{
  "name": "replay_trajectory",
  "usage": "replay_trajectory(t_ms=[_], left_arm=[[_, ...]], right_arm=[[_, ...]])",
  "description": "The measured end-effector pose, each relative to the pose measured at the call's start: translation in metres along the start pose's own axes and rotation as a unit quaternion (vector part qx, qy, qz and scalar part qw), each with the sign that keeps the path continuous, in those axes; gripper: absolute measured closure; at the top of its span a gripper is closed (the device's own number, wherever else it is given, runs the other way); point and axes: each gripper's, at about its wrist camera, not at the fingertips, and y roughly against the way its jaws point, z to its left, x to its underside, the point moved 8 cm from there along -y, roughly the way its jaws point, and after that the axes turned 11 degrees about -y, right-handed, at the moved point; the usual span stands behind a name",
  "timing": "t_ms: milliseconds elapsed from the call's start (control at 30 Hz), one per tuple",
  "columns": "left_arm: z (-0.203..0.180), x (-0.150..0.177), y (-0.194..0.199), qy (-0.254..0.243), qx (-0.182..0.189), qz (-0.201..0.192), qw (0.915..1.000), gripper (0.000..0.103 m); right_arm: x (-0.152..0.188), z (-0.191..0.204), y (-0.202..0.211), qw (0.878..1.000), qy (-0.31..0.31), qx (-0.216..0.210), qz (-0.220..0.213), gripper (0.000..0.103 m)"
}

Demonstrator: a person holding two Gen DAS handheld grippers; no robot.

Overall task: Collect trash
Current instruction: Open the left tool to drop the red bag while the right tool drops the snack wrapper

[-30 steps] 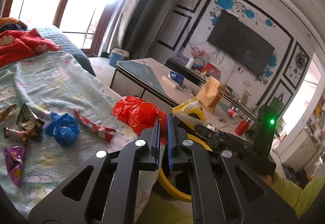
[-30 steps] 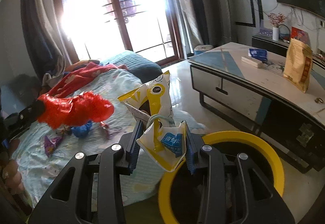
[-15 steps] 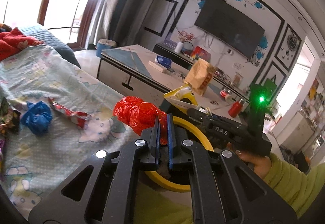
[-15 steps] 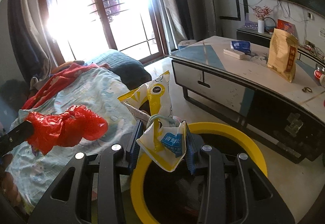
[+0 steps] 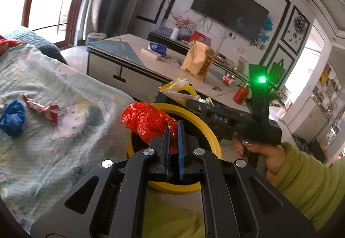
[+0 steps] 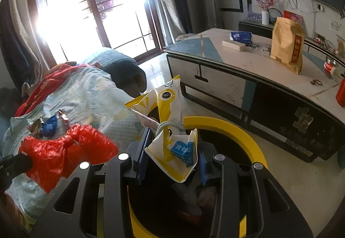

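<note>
My left gripper (image 5: pixel 172 128) is shut on a crumpled red plastic bag (image 5: pixel 148 122), held over the near-left rim of a yellow-rimmed black trash bin (image 5: pixel 207 128). My right gripper (image 6: pixel 172 145) is shut on a yellow and white snack packet (image 6: pixel 170 130), which stands up above the bin (image 6: pixel 237 132). The red bag (image 6: pixel 64 151) also shows at the left of the right wrist view. In the left wrist view the right gripper (image 5: pixel 194 103) reaches over the bin's far side, held by a hand in a green sleeve (image 5: pixel 301 175).
A blue crumpled bag (image 5: pixel 11 117) and a red and white wrapper (image 5: pixel 46 109) lie on the light blanket (image 5: pixel 54 151) left of the bin. A coffee table (image 6: pixel 248 61) with a tan paper bag (image 6: pixel 286 43) stands beyond the bin. A window is behind.
Both grippers moved toward the bin and lower, each keeping its load. The bin's yellow rim now lies under both, and the blanket with its litter has slid left.
</note>
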Motion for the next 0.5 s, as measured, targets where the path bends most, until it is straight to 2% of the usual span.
replay_trajectory(t_ms=[500], left_arm=[[-0.025, 0.029, -0.053, -0.009, 0.04, 0.075, 0.9964, 0.1]], right_arm=[[0.013, -0.047, -0.02, 0.998, -0.037, 0.029, 0.036, 0.067]])
